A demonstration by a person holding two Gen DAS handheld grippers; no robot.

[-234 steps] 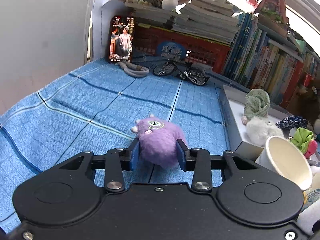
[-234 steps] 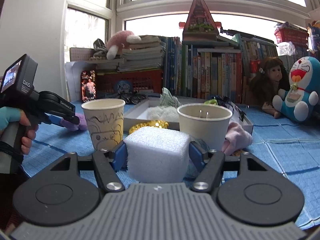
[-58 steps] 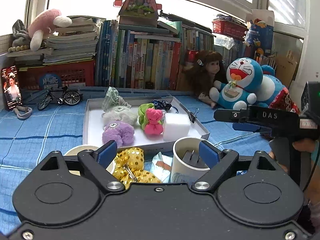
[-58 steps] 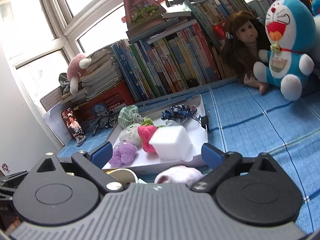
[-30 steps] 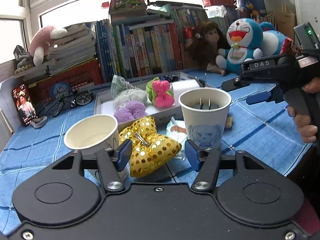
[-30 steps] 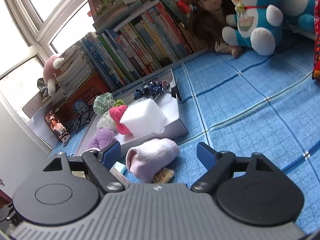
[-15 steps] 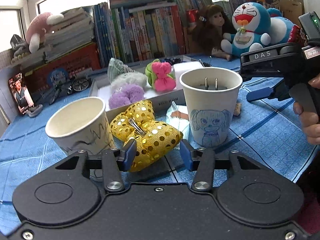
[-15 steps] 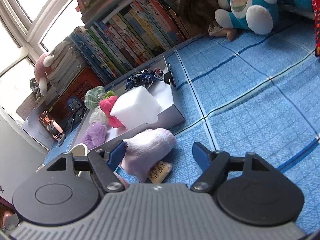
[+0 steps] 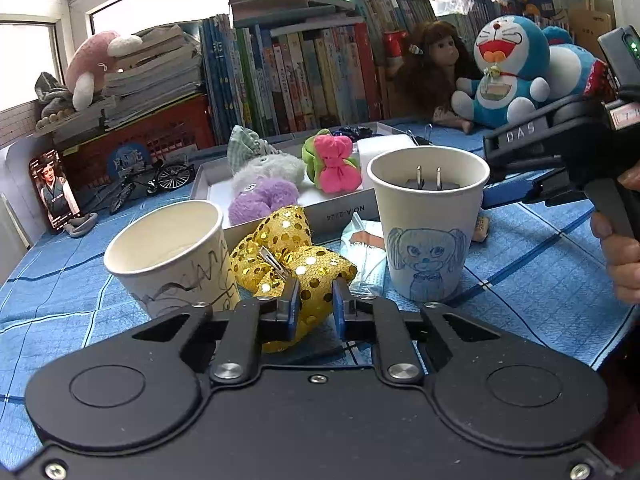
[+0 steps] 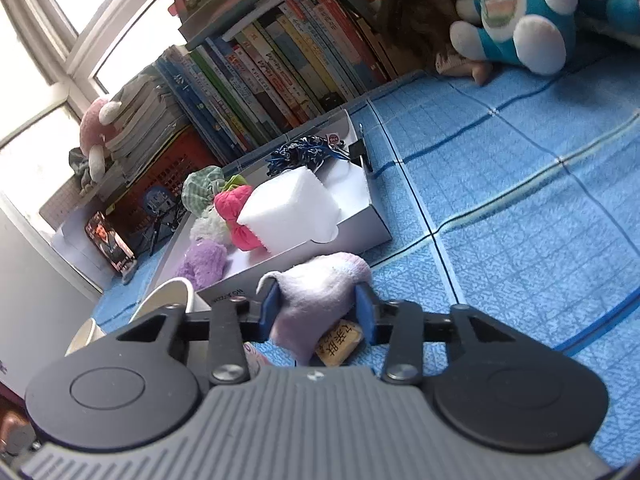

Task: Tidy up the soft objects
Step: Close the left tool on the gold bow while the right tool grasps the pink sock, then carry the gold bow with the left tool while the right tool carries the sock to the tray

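Observation:
My left gripper [image 9: 314, 304] is shut on a gold sequin bow [image 9: 294, 258] that lies on the blue cloth between two paper cups. My right gripper [image 10: 318, 312] is closed around a pale pink sock [image 10: 320, 292] just in front of the white tray [image 10: 360, 236]. The tray holds a white sponge block [image 10: 290, 208], a pink and green bundle [image 10: 234, 216], a purple plush [image 10: 204, 260], a white fluffy plush [image 10: 210, 224], a green checked cloth [image 10: 202, 190] and a dark blue scrunchie [image 10: 304, 154]. The tray also shows in the left wrist view [image 9: 340, 210].
A plain paper cup [image 9: 168, 256] stands left of the bow and a cup with a drawn girl [image 9: 428, 220], holding a plug, stands right. A small snack packet [image 10: 340, 340] lies under the sock. Books, a doll [image 9: 432, 76] and a Doraemon plush [image 9: 508, 72] line the back.
My left gripper has closed on the gold bow. My right gripper has moved down and closed around the pink sock.

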